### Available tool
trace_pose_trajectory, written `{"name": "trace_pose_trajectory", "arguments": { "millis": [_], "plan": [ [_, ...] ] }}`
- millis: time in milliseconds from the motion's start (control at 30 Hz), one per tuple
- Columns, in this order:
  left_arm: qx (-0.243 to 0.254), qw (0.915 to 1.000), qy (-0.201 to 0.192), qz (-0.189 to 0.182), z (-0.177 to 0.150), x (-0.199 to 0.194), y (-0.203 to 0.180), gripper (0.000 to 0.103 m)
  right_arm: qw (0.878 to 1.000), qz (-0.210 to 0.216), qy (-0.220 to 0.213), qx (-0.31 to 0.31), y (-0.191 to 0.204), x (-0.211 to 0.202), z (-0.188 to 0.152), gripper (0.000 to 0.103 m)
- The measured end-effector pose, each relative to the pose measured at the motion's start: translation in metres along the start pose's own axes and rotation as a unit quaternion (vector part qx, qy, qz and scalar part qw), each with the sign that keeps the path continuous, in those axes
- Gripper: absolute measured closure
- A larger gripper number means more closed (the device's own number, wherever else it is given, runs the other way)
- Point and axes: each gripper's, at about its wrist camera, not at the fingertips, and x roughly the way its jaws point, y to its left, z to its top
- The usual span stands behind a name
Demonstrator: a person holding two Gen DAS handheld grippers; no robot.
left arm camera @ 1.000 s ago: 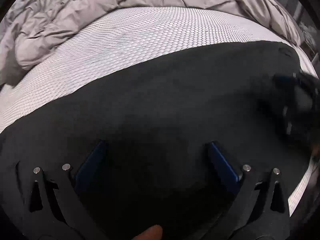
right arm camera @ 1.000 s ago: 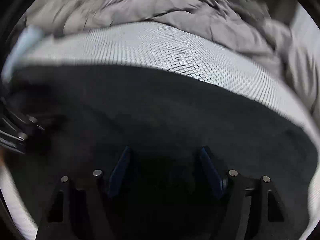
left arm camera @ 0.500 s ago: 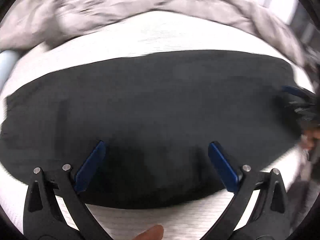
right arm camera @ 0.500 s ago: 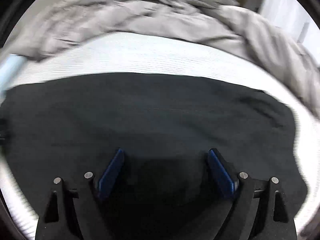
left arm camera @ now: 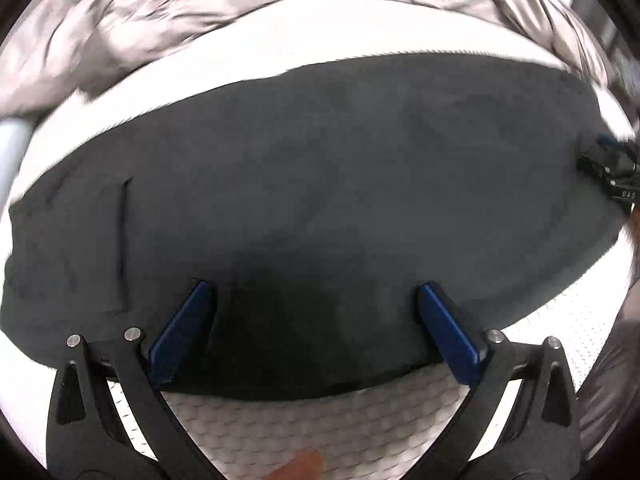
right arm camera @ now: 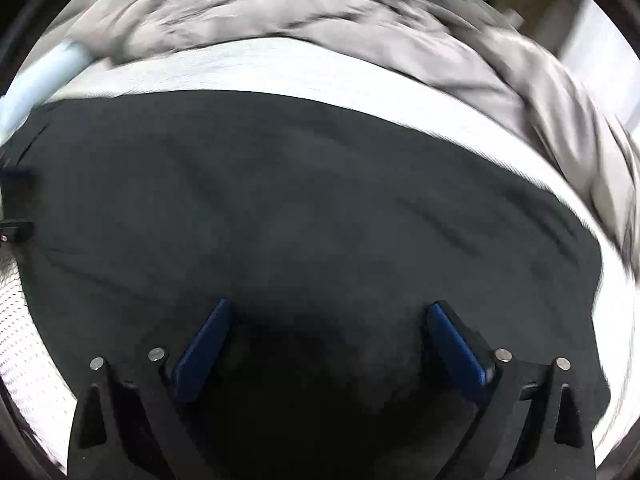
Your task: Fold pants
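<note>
One tiny marking, perhaps "OAS", on the right hand-held gripper.

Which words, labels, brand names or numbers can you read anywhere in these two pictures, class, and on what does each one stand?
"OAS": small white letters, blurred and only partly legible, on the black body of the right gripper at the right edge of the left wrist view.
Black pants: no label or print visible.
White mattress: only a woven pattern, no text.
Right wrist view: no text at all.

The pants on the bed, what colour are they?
Plain black pants, clearest in the left wrist view.
</note>
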Motion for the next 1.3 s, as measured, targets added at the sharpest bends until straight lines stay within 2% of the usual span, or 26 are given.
{"name": "trace_pose_trajectory", "arguments": {
  "millis": [67, 167, 233, 333, 433, 500, 600, 633, 700, 733, 767, 833, 900, 967, 1000, 1033, 1100, 1200, 1233, 1267, 1300],
  "plan": [
    [-0.012, 0.9998, -0.008, 0.012, -0.004, -0.005, 0.01, 0.0, 0.999, -0.026, 0.003, 0.033, -0.025, 0.001, -0.005, 0.004],
    [-0.006, 0.9994, -0.011, 0.033, 0.001, -0.011, 0.003, 0.001, 0.998, -0.023, -0.006, 0.066, -0.037, -0.009, -0.008, 0.004],
    [-0.003, 0.9995, -0.028, 0.013, 0.009, -0.014, -0.015, 0.001, 0.998, 0.001, -0.026, 0.063, -0.023, -0.022, -0.003, 0.004],
    [0.04, 0.9982, -0.036, -0.026, 0.029, -0.008, -0.066, 0.001, 0.994, 0.082, -0.054, 0.045, 0.018, -0.032, 0.012, 0.004],
    [0.092, 0.9945, -0.025, -0.043, 0.03, 0.005, -0.113, 0.001, 0.987, 0.157, -0.045, 0.01, 0.072, -0.028, 0.028, 0.004],
    [0.107, 0.9937, -0.015, -0.031, 0.017, 0.007, -0.137, 0.0, 0.987, 0.154, -0.03, -0.022, 0.101, -0.021, 0.033, 0.004],
    [0.094, 0.9942, -0.014, -0.051, 0.01, 0.003, -0.126, 0.0, 0.995, 0.057, -0.022, -0.085, 0.117, -0.007, 0.031, 0.004],
    [0.093, 0.9948, -0.012, -0.039, 0.01, -0.001, -0.118, 0.0, 0.995, 0.054, -0.024, -0.08, 0.11, -0.008, 0.028, 0.004],
    [0.085, 0.996, -0.029, -0.004, 0.009, -0.005, -0.091, 0.0, 0.998, 0.04, -0.014, -0.039, 0.074, -0.005, 0.027, 0.004],
    [0.068, 0.9971, -0.028, 0.021, 0.005, -0.005, -0.072, 0.0, 0.999, 0.022, -0.012, -0.025, 0.058, -0.003, 0.024, 0.004],
    [0.044, 0.9983, -0.025, 0.03, 0.001, -0.005, -0.051, 0.0, 1.0, 0.005, -0.008, -0.008, 0.041, -0.001, 0.02, 0.003],
    [-0.004, 0.9993, -0.033, 0.015, -0.005, -0.01, -0.02, 0.001, 0.999, -0.025, 0.009, 0.036, 0.009, 0.005, 0.012, 0.002],
    [-0.026, 0.9984, -0.049, 0.008, -0.012, -0.02, -0.003, 0.001, 0.997, -0.038, 0.01, 0.074, -0.01, 0.003, 0.007, 0.002],
    [-0.03, 0.9979, -0.056, 0.012, -0.016, -0.03, -0.004, 0.001, 0.995, -0.054, 0.002, 0.082, -0.005, -0.004, 0.012, 0.002],
    [-0.03, 0.9976, -0.062, 0.0, -0.016, -0.033, -0.006, 0.001, 0.995, -0.061, -0.006, 0.074, 0.005, -0.007, 0.019, 0.003],
    [-0.028, 0.9974, -0.065, -0.01, -0.012, -0.034, -0.01, 0.001, 0.997, -0.057, -0.021, 0.057, 0.02, -0.012, 0.024, 0.003],
    [-0.019, 0.9979, -0.06, -0.014, 0.008, -0.021, -0.014, 0.001, 0.999, -0.004, -0.044, 0.022, 0.056, -0.022, 0.031, 0.003],
    [-0.012, 0.9995, -0.029, 0.004, 0.032, 0.01, -0.034, 0.002, 0.996, 0.079, -0.039, -0.015, 0.107, -0.015, 0.045, 0.003],
    [-0.011, 0.9996, -0.025, 0.009, 0.03, 0.011, -0.033, 0.002, 0.995, 0.096, -0.027, -0.025, 0.12, -0.008, 0.048, 0.003],
    [-0.01, 0.9996, -0.025, 0.008, 0.03, 0.013, -0.032, 0.003, 0.995, 0.097, -0.012, -0.036, 0.132, 0.001, 0.05, 0.003],
    [-0.012, 0.9996, -0.026, 0.003, 0.028, 0.009, -0.029, 0.009, 0.995, 0.086, -0.009, -0.046, 0.132, 0.008, 0.054, 0.003]
  ]
}}
